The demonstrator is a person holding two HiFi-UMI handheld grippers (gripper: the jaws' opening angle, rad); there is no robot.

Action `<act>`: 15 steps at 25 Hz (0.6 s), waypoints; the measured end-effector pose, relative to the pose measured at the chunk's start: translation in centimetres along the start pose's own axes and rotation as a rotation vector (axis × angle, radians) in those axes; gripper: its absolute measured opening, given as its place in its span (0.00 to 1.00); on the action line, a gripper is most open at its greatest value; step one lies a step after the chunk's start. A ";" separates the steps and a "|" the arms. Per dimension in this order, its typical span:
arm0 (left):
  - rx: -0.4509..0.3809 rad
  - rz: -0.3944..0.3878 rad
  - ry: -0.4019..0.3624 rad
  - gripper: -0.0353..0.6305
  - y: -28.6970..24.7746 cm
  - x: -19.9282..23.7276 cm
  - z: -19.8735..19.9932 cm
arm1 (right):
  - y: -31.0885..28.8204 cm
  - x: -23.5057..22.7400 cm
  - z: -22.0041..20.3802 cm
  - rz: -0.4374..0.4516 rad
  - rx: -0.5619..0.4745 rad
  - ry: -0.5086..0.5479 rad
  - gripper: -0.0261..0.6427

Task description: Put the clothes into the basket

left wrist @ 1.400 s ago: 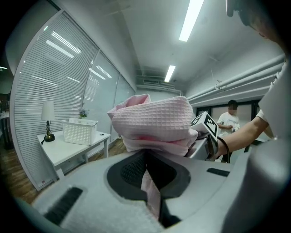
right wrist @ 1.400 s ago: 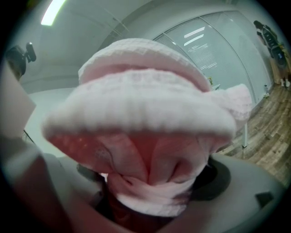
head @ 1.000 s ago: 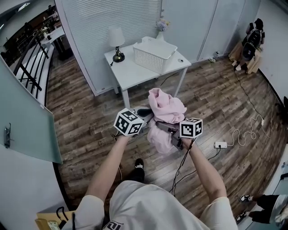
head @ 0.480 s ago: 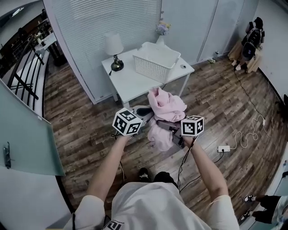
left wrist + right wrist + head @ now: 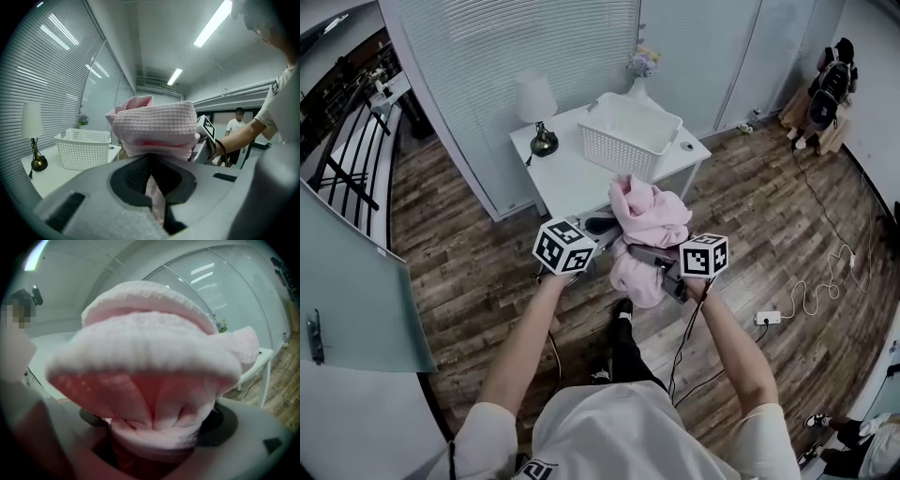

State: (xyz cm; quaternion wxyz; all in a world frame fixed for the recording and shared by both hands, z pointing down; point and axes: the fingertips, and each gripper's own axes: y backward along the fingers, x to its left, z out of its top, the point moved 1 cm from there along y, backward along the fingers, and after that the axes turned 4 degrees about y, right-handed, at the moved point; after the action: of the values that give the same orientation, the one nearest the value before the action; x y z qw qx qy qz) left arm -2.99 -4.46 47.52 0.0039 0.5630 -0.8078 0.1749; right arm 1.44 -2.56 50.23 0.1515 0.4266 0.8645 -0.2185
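Note:
A bundled pink waffle-knit garment (image 5: 647,225) hangs in the air between both grippers, just in front of the white table. My left gripper (image 5: 602,234) is shut on its left side, and in the left gripper view the pink cloth (image 5: 154,126) is pinched between the dark pads. My right gripper (image 5: 649,258) is shut on the other side; the pink garment (image 5: 150,376) fills the right gripper view. The white lattice basket (image 5: 636,133) stands on the table beyond the garment, seen as a basket (image 5: 83,148) at left in the left gripper view.
The white table (image 5: 572,173) also bears a lamp (image 5: 539,111), a vase of flowers (image 5: 641,73) and a small round object (image 5: 687,146). A power strip (image 5: 769,318) and cables lie on the wood floor at right. Another person (image 5: 236,131) stands far behind.
The person has walked closer to the table, so table and basket sit nearer the grippers. Both grippers still hold the pink garment, carried forward with it.

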 end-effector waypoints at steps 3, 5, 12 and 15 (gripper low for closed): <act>-0.001 0.018 -0.007 0.07 -1.1 2.3 0.9 | -1.3 -1.9 1.4 0.012 -0.003 -0.004 0.83; -0.006 0.025 -0.006 0.07 -1.6 3.8 1.3 | -2.2 -3.1 2.2 0.019 -0.001 -0.003 0.83; -0.006 0.063 -0.018 0.07 -4.4 10.3 3.6 | -5.8 -8.5 6.0 0.047 -0.008 -0.011 0.83; -0.012 0.073 0.001 0.07 -5.4 13.2 4.2 | -7.6 -10.8 7.4 0.062 0.005 -0.010 0.83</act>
State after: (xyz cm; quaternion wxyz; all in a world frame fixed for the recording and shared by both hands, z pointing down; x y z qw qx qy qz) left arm -2.11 -19.26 47.77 0.0012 0.5330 -0.8288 0.1703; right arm 2.27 -17.68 50.61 0.1612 0.4524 0.8496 -0.2181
